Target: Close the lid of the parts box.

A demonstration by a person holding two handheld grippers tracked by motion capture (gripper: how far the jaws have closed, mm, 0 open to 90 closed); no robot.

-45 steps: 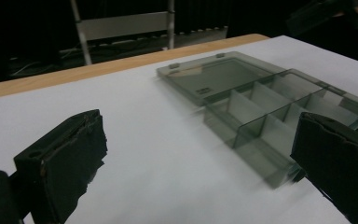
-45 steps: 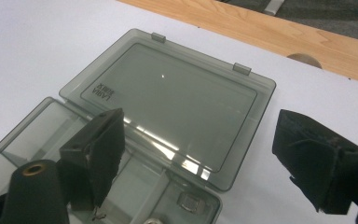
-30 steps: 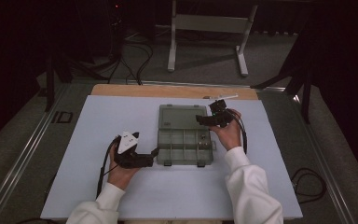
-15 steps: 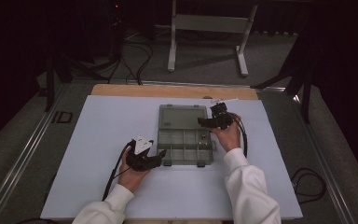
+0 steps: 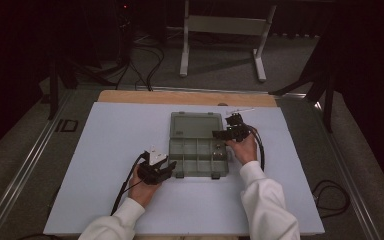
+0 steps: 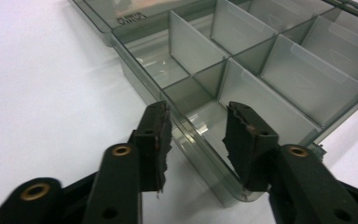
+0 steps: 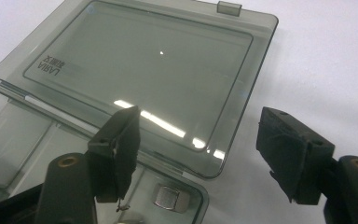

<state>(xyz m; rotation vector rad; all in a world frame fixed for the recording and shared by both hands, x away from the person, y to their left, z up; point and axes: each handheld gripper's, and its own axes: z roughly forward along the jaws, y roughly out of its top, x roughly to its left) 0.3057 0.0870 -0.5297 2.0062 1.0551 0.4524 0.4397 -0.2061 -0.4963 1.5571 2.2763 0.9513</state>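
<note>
Smoky-grey plastic organiser box (image 5: 198, 155) sits mid-mat, lid (image 7: 140, 79) flipped flat behind it, tray nearer me. My left claw (image 6: 196, 140) straddles the tray's near-left wall at the corner, one jaw outside, one inside; jaws have just been closing w/ the wall between, pads not yet on it. My right claw (image 7: 198, 154) hangs agape over lid's right corner, gripping nothing. White mat (image 5: 105, 150) has plenty of free room all round. Count: 1 box, 2 claws, approx. 8 compartments, 1 small metal block (image 7: 170, 197) in the corner one.

Open compartment box (image 5: 198, 150) mid-mat (image 5: 110, 145) w/ flat lid (image 5: 197, 126); bare mat left, right, near side.
</note>
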